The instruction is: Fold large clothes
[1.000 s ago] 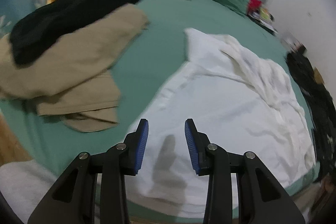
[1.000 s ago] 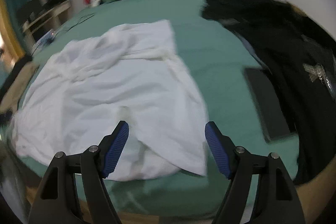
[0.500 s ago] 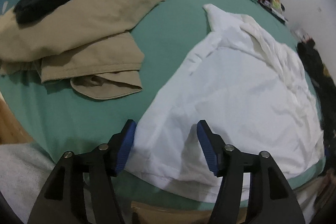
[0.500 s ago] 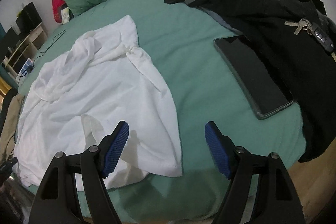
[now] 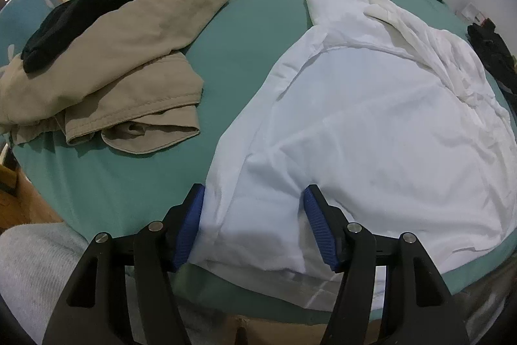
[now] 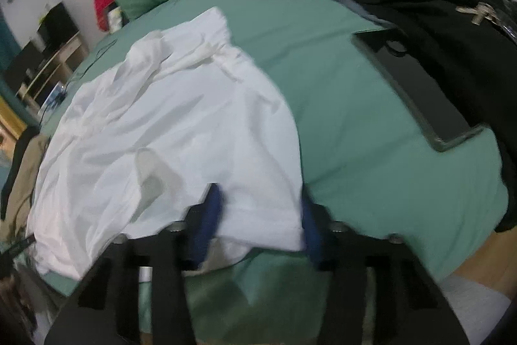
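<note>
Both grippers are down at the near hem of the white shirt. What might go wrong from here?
1. The right gripper, jaws just closing, may pinch only the top layer of the white shirt.
2. The left gripper straddles the hem corner; it may slip out.

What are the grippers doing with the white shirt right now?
Left gripper open over white shirt hem. Right gripper closing on other corner. Nothing in the way.

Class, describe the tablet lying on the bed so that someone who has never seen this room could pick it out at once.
Start at the green bed sheet and look along the side opposite the white garment, beside the heap of black clothes. There lies the tablet, one end touching the heap. It is the only flat, rigid, glossy dark rectangle among soft, crumpled fabrics.
</note>
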`<state>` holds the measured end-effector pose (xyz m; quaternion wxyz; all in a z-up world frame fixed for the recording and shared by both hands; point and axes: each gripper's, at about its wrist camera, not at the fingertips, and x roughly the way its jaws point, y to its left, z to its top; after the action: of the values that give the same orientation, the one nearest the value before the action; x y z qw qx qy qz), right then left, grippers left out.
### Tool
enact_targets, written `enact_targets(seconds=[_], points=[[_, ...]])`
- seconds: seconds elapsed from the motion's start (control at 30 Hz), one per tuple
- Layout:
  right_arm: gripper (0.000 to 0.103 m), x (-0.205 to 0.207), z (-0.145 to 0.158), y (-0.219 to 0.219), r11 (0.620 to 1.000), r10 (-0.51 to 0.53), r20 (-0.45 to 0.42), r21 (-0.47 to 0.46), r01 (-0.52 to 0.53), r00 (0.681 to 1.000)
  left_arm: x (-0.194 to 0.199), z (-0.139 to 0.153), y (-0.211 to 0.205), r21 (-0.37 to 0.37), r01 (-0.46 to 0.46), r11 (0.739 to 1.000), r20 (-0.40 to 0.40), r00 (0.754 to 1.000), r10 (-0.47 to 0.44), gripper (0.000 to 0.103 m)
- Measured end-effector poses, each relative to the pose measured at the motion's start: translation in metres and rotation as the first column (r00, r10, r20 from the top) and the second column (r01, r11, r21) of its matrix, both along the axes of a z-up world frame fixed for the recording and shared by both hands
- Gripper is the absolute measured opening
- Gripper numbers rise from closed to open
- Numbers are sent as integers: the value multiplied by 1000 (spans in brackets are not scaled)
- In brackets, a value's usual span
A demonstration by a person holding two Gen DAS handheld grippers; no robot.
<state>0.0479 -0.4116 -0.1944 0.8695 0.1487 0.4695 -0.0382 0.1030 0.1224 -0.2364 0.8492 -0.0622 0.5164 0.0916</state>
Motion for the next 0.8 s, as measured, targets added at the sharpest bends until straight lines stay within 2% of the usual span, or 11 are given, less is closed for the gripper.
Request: enact_targets(seconds=[0.03,0.1,0.13,0.17,0.2,0.23,0.37,0.47,0.6,0.8], points=[[10,2,-1,3,1000,26,-1,17,-26,1000,0,0,-1,1,7,1000,-2,1000,-7,64],[8,4,-5,9,995,64,-5,72,-63,998,-1,1,-5,1,36,999,-9,999,-36,55],[8,4,-6,10,992,79,-4,103,-78,997,-1,1,-7,0,47,999,-9,999,-47,41],[8,4,-7,11,987,86,2,132,-86,996,-1,2,-7,-34,66,997,-14,998,-67,15],[7,3,-5,10,981,91,26,170,-95,995,-3,2,-7,-72,76,994,-16,997,-78,8],[7,0,-3,9,974,95,51,202,-104,994,-4,3,-6,-84,77,994,-17,997,-78,6],[7,-10,12,0,971,51,117,228,-76,992,-9,13,6,-155,54,986,-7,998,-55,4],[7,-20,21,-15,944,-11,193,325,-53,981,-18,31,13,-157,51,986,38,998,-45,3],[7,-35,34,-24,926,-50,232,376,-42,971,-27,55,16,-157,67,985,85,995,-54,3],[7,-54,59,-32,929,-53,271,366,-52,961,-38,84,22,-170,64,983,136,990,-41,4]])
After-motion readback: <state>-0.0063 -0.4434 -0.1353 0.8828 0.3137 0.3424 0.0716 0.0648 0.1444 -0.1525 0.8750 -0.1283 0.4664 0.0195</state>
